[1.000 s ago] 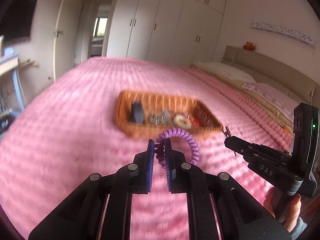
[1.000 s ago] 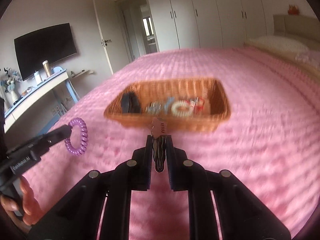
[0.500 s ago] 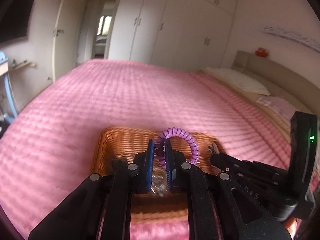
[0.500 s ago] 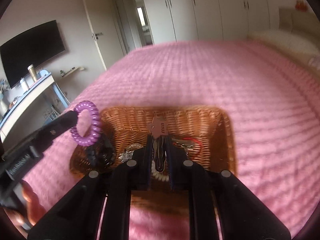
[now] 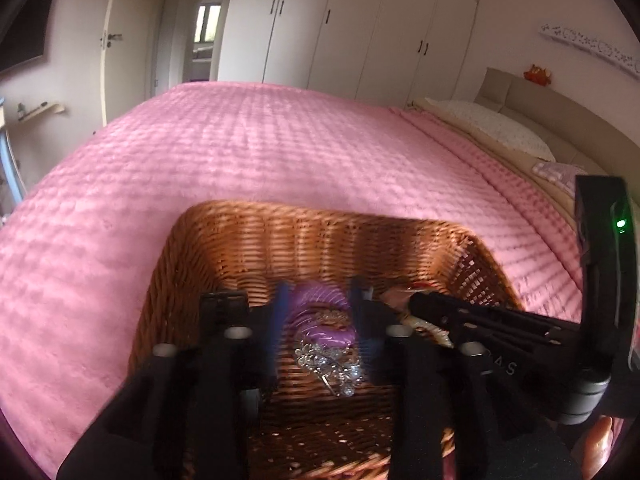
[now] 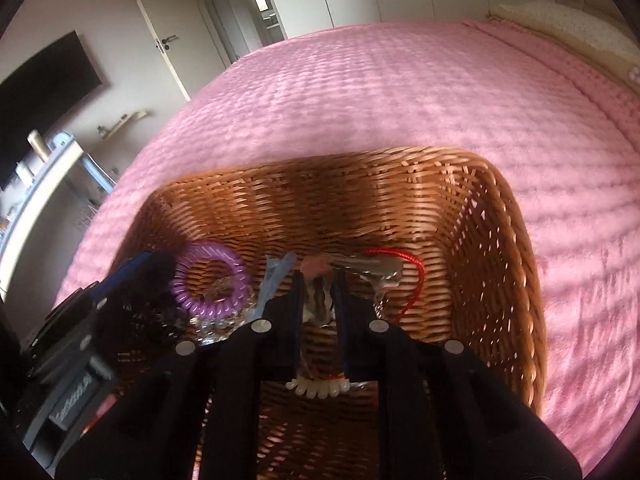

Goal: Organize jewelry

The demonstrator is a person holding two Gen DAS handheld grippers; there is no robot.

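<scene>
Setting: a bedroom, with a pink quilted bedspread [image 5: 248, 152], white wardrobes behind it, and a wicker basket [image 6: 500, 240] resting on the bed.

Contents we can list: a purple coil bracelet [image 6: 210, 276], lying inside the basket on a heap of clear beaded pieces [image 5: 328, 364]; a red cord [image 6: 416, 276]; a string of pale beads [image 6: 316, 388] near the front wall.

Left gripper [image 5: 320, 320]: its jaws have just been opening and now stand spread either side of the bracelet, which lies loose between them rather than pinched.

Right gripper [image 6: 318, 300]: its jaws have also just been parting; a small pink-and-silver charm piece [image 6: 316, 300] sits between them, and whether the pads press on it we cannot tell, the area being blurred.

Step in hand, as we judge it: dropping both pieces into the basket. The next move calls for lifting both grippers clear without snagging the coil or cord.

Hard to make out: the basket's near wall, hidden by the gripper bodies; the dark item at its left side.
</scene>
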